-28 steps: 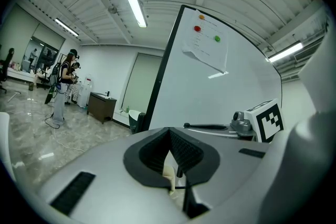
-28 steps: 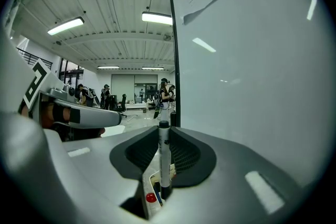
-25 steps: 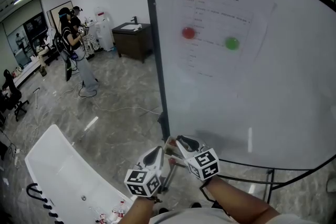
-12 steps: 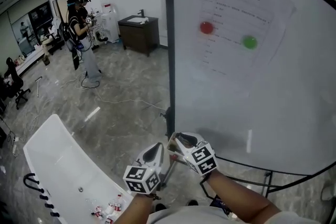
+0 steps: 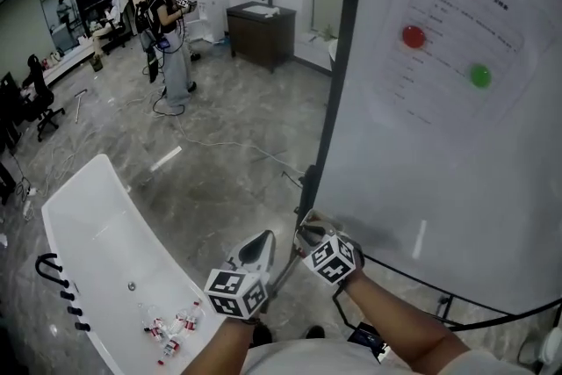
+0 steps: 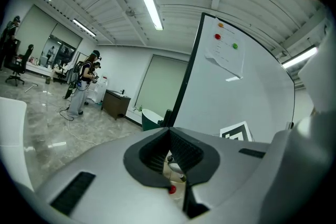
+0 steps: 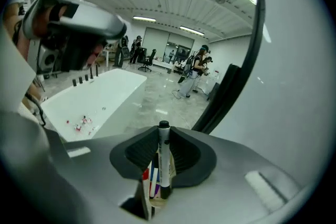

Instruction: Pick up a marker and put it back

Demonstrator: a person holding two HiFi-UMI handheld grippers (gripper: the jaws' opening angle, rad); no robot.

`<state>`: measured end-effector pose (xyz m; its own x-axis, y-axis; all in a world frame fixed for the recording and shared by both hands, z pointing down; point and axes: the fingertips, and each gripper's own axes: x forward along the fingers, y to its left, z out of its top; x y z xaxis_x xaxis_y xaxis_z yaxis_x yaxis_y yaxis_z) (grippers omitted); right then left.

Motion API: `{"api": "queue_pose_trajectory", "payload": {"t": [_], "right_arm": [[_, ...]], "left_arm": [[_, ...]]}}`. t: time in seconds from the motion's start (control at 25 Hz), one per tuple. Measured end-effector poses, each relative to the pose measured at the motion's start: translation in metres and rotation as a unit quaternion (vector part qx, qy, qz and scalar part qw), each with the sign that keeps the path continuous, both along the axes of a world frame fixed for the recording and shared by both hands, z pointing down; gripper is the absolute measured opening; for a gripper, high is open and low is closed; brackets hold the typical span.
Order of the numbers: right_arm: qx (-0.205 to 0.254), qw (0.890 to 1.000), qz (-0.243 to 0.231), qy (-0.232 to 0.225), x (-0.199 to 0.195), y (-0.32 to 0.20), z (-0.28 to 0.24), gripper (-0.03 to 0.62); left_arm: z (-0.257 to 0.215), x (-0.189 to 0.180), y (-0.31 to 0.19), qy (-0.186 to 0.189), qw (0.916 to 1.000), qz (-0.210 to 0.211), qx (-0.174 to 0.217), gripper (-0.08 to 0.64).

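Whiteboard [image 5: 439, 154] shifted toward frame right | right gripper [image 7: 163, 136] clamps marker [image 7: 165, 162], bottom centre | left gripper [image 6: 169, 132] jaws together, empty

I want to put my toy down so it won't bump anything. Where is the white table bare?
The white table is bare over its far half, right up to its far end. Its near end is crowded: little red-and-white pieces lie scattered there, and black hooks line the left edge beside them.
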<state>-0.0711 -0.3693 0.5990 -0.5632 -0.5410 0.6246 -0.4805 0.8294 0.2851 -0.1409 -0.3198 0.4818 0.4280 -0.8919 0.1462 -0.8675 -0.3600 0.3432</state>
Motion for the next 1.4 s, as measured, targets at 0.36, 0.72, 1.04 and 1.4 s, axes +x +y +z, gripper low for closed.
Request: {"api": "queue_pose_trajectory", "payload": {"t": [0.36, 0.72, 1.04, 1.4], "right_arm": [[-0.014, 0.995, -0.023, 0.092, -0.003, -0.002, 0.06, 0.069], [-0.014, 0.998, -0.012, 0.064, -0.004, 0.001, 0.059, 0.084], [0.009, 1.0, 0.013, -0.021, -0.003, 0.008, 0.007, 0.087], [0.004, 0.966, 0.045, -0.254, 0.016, 0.024, -0.116, 0.013]], "left_arm": [[0.011, -0.021, 0.006, 0.0, 0.9996, -0.024, -0.014, 0.003], [0.018, -0.021, 0.014, -0.003, 0.9994, -0.027, -0.023, 0.005], [0.011, -0.006, 0.016, -0.007, 0.9998, -0.009, -0.015, 0.003], [-0.02, 0.039, 0.001, -0.016, 0.9988, 0.042, 0.019, 0.004]]}}
